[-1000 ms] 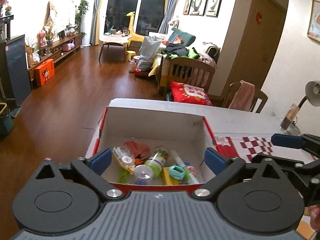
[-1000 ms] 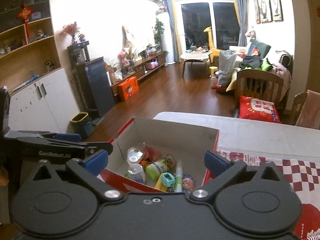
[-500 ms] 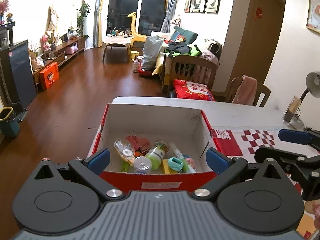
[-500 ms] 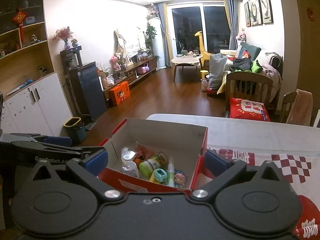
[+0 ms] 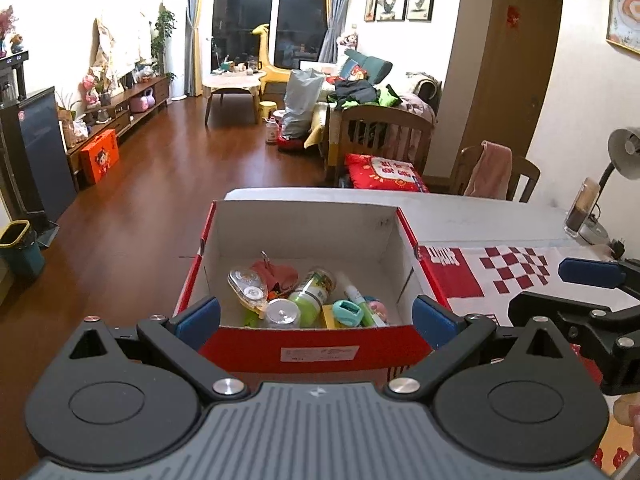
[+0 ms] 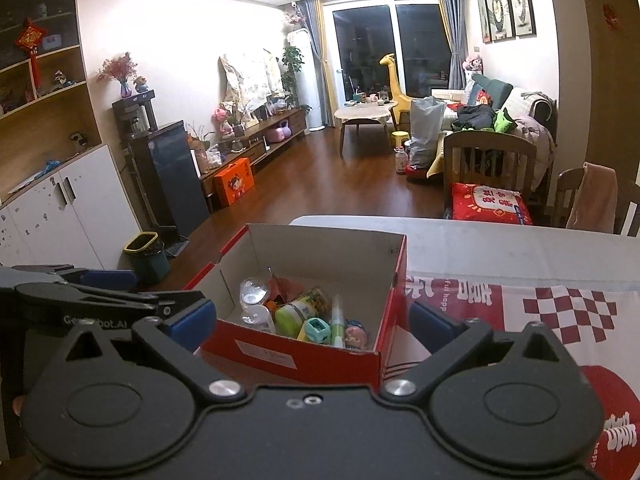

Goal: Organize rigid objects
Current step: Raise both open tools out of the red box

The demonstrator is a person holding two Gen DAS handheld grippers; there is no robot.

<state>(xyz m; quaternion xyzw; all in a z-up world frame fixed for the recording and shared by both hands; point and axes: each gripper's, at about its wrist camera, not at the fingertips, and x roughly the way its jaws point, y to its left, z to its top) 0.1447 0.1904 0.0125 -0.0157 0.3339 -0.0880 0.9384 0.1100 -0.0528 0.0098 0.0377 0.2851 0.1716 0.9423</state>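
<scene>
A red cardboard box (image 5: pixel 316 350) with a white inside stands on the table. It also shows in the right wrist view (image 6: pixel 304 358). It holds several small items: a clear bottle (image 5: pixel 248 286), a green jar (image 5: pixel 314 292), a teal sharpener (image 5: pixel 347 312) and a white tube (image 5: pixel 360 300). My left gripper (image 5: pixel 316 318) is open and empty, above the box's near wall. My right gripper (image 6: pixel 312 318) is open and empty, above the box's near right corner; it shows at the right in the left wrist view (image 5: pixel 576 304).
A red and white checked cloth (image 5: pixel 508 268) covers the table to the right of the box. A desk lamp (image 5: pixel 624 156) and a glass (image 5: pixel 580 212) stand at the far right. The table's left edge drops to the wooden floor (image 5: pixel 168 184). A bin (image 6: pixel 146 256) stands below.
Both grippers have drawn back and up from the box, so its red front wall now shows in both views. Both stay open. The items in the box have not moved.
</scene>
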